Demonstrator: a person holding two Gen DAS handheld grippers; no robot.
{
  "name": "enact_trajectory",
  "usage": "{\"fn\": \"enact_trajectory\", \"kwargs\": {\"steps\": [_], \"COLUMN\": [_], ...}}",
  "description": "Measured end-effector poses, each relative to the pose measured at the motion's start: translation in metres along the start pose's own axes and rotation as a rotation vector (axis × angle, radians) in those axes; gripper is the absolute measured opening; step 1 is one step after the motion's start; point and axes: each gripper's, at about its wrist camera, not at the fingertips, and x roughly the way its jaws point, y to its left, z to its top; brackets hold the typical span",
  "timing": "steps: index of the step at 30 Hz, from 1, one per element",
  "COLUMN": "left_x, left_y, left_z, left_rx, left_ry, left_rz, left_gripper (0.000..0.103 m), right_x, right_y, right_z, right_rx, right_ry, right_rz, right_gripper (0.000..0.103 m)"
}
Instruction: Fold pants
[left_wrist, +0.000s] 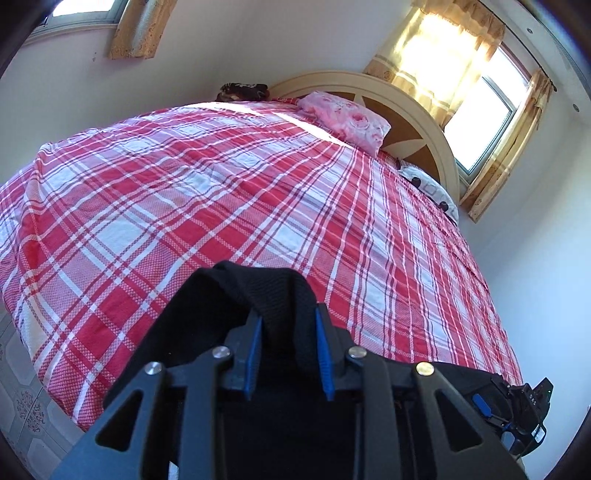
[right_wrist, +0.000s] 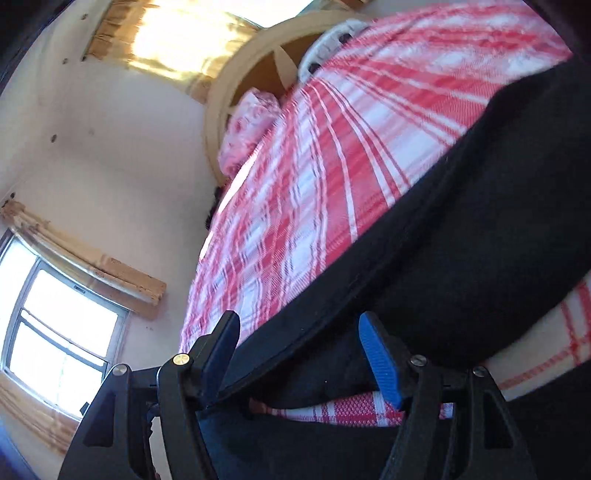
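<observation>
The black pants (left_wrist: 236, 295) lie along the near edge of the red plaid bed (left_wrist: 221, 192), a raised fold pinched in the left gripper (left_wrist: 288, 325) jaws, while the right gripper (right_wrist: 299, 350) jaws gape wide around the hem.

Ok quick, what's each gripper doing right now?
Left gripper: shut on the black pants.
Right gripper: jaws open, pants lying between them, not clamped.
</observation>
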Motion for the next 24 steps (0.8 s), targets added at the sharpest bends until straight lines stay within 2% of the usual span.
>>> {"fn": "enact_trajectory", "kwargs": {"steps": [2,4,6,8,10,12,14,16,19,24], "left_x": [-0.002,-0.003,-0.005,-0.005,-0.002,0.003,0.008,0.008,0.002,-0.016], "left_y": [0.0,0.001,0.0,0.0,0.0,0.0,0.001,0.002,0.002,0.009], "left_z": [0.001,0.003,0.003,0.002,0.0,-0.001,-0.002,-0.002,0.001,0.006], "left_rx": [-0.001,-0.005,-0.005,0.0,0.006,0.009,0.011,0.01,0.027,0.027], "left_ry": [-0.005,-0.009,-0.012,-0.013,-0.005,0.008,0.017,0.02,0.005,0.001], "left_rz": [-0.002,-0.006,-0.009,-0.002,0.008,0.016,0.026,0.024,0.023,0.02], "left_gripper": [0.028,0.028,0.028,0.028,0.028,0.028,0.028,0.028,0.028,0.028], "right_x": [0.006,0.013,0.018,0.018,0.016,0.022,0.025,0.024,0.008,-0.042], "right_y": [0.001,0.005,0.003,0.0,-0.01,-0.023,-0.027,-0.025,-0.019,0.017], "right_z": [-0.004,-0.004,0.002,0.013,0.025,0.031,0.032,0.03,0.027,0.009], "right_rx": [0.007,-0.008,0.004,0.012,0.057,0.118,0.105,0.059,0.016,-0.121], "right_ry": [0.01,0.026,0.018,-0.02,-0.061,-0.049,-0.044,-0.033,-0.055,-0.104], "right_rz": [0.024,0.005,0.007,-0.015,-0.038,-0.037,-0.063,-0.075,-0.028,0.051], "right_gripper": [0.069,0.069,0.064,0.049,0.043,0.03,0.012,0.005,0.004,0.004]}}
